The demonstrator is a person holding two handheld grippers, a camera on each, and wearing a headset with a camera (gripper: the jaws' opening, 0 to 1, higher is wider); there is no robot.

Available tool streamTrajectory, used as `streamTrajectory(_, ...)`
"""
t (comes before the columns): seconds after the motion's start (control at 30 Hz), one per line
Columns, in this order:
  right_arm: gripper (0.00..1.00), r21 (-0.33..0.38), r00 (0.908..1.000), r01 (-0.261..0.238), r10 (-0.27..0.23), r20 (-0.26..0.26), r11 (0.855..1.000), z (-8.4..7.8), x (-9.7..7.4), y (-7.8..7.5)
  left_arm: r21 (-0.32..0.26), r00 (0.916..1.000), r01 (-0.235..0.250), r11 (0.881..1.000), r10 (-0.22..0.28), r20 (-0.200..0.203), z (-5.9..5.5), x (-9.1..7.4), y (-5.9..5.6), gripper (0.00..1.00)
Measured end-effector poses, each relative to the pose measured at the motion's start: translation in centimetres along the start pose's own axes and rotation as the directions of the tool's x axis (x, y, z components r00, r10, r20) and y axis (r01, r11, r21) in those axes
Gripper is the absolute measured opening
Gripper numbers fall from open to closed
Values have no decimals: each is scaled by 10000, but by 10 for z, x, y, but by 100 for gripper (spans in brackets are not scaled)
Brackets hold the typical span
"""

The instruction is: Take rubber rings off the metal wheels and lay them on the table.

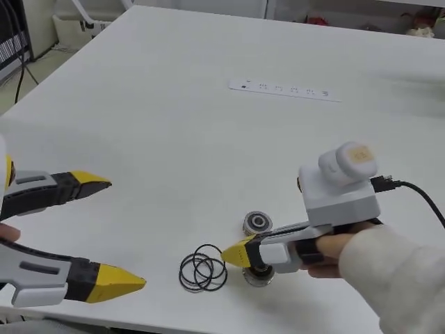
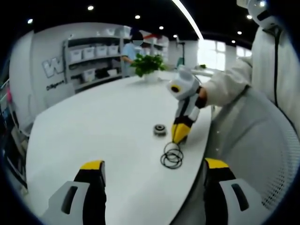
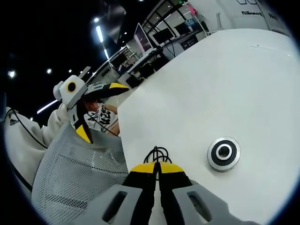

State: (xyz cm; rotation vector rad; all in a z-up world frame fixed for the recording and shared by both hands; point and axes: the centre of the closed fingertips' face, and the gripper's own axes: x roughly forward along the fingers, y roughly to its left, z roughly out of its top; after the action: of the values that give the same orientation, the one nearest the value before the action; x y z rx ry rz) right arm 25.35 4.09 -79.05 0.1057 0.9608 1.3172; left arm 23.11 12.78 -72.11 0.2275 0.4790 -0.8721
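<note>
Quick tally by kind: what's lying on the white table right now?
Round metal wheels: 2
Tangled pile of thin black rubber rings: 1 (the rings overlap, so their number is unclear)
Flat white power strip: 1
Total: 4

Table (image 1: 174,125): white, wide, rounded at one end, with a flat white strip (image 1: 285,89) bearing small marks on it.
Wall (image 2: 47,51): white, large grey letters.
Shelves (image 2: 93,61): against the wall, rows of pale bins.
Plant (image 2: 149,63): green, at the table's far end.
Light: ceiling spots and one long lamp (image 2: 187,18); bright windows (image 2: 213,54).
Monitors (image 3: 161,35): dark, past the table.
Floor (image 1: 10,87): pale, crossed by a black cable (image 1: 21,62).
</note>
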Motion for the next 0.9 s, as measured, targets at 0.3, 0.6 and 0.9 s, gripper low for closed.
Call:
streamTrajectory(0.3,0,-284,9993,319,-324,-160,9991,-1,5,-5,-50,10000,-58,10000,58,36,-1,-1,2,87)
streamTrajectory(0.6,0,-669,9980,539,-560,-301,9963,-3,9,-7,-76,10000,-65,10000,65,39,-1,-1,2,87)
streamTrajectory(0.9,0,-1118,9963,719,-767,-393,9911,-3,9,-8,-95,10000,-66,9999,66,37,-1,-1,2,87)
